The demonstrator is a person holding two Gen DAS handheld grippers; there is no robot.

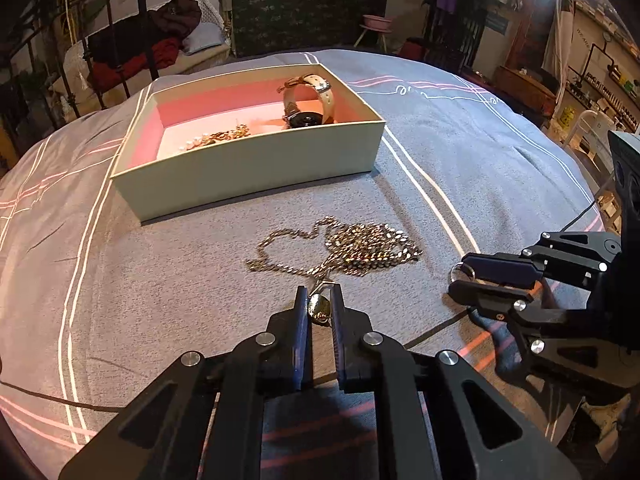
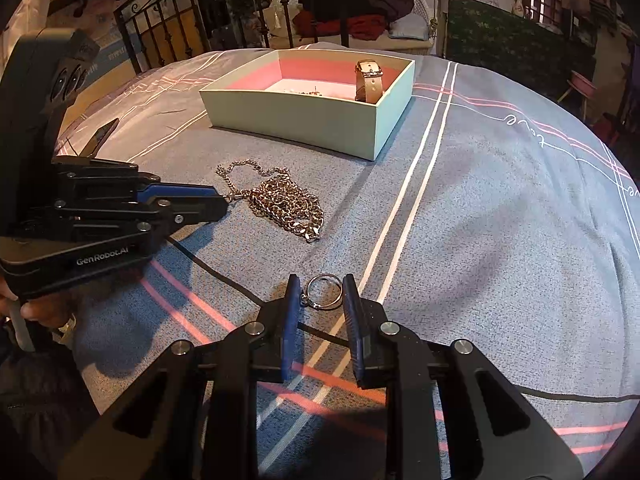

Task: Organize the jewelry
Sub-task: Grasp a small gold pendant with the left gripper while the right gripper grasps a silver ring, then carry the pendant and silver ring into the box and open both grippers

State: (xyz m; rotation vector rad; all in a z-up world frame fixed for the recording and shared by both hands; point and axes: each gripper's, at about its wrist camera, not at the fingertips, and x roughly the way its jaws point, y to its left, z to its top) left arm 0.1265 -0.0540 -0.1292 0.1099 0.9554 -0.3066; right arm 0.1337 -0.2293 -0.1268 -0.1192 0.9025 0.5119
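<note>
A pale green box (image 1: 248,168) with a pink lining stands on the bed; it holds a beige-strapped watch (image 1: 308,100) and small gold and pearl pieces (image 1: 216,138). A heaped silver chain necklace (image 1: 360,246) lies in front of the box. My left gripper (image 1: 319,300) is shut on the chain's pendant (image 1: 320,307) at the near end. My right gripper (image 2: 321,289) has its fingers closed on a silver ring (image 2: 325,291) that touches both pads. The box (image 2: 304,120), chain (image 2: 280,200) and left gripper (image 2: 218,204) also show in the right wrist view.
The bed has a grey blanket (image 1: 480,168) with white and pink stripes. A black cable (image 2: 224,276) runs across it near the grippers. An iron bed frame (image 2: 168,36) and piled clothes (image 2: 360,12) stand behind the box.
</note>
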